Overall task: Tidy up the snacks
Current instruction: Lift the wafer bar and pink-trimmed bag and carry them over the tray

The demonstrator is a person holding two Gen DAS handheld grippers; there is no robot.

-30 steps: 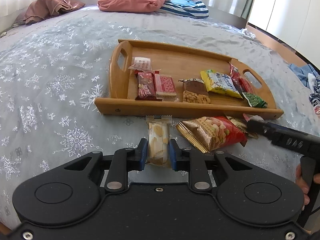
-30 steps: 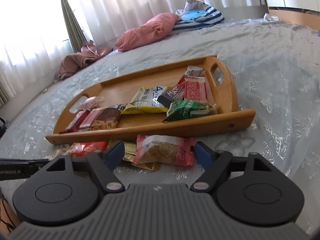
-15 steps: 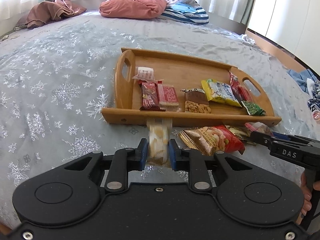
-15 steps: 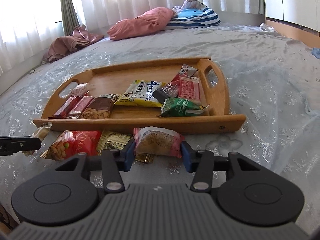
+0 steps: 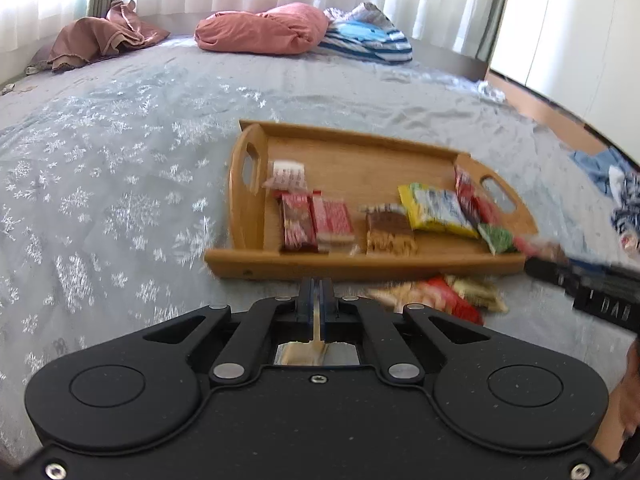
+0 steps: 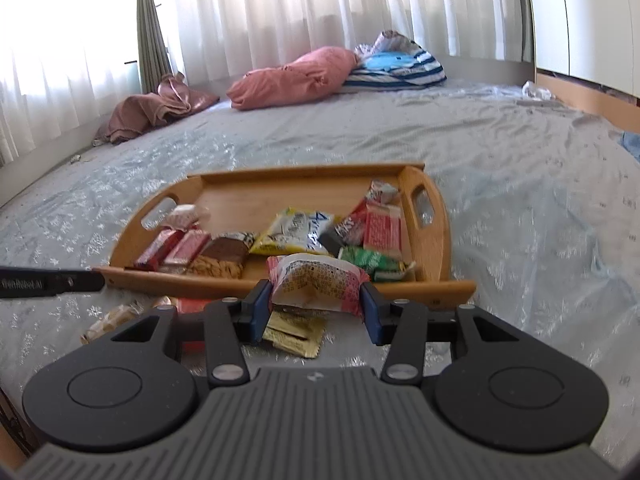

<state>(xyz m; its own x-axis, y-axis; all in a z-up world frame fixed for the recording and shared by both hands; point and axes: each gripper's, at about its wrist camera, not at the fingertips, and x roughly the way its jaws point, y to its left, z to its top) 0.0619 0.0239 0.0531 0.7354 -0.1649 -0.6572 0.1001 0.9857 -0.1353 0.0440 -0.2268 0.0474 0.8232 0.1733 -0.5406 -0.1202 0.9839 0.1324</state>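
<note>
Our right gripper [image 6: 315, 291] has its fingers clamped on a pink-and-white snack packet [image 6: 316, 278], which sits clear of the bed [image 6: 520, 200] with its long axis crosswise between the fingers. The wooden tray [image 6: 280, 174] lies straight ahead and a little lower, its near rail just beyond the packet. We judge the bare wood at the far side to be the easiest landing, so the right hand is better placed for the next drop. Our left gripper [image 5: 318, 286] has its fingers pressed together on what looks like a thin fold of a pale biscuit packet [image 5: 316, 354]. A red nut bag [image 5: 444, 300] and a gold sachet [image 6: 296, 332] lie loose on the bed before the rail.
</note>
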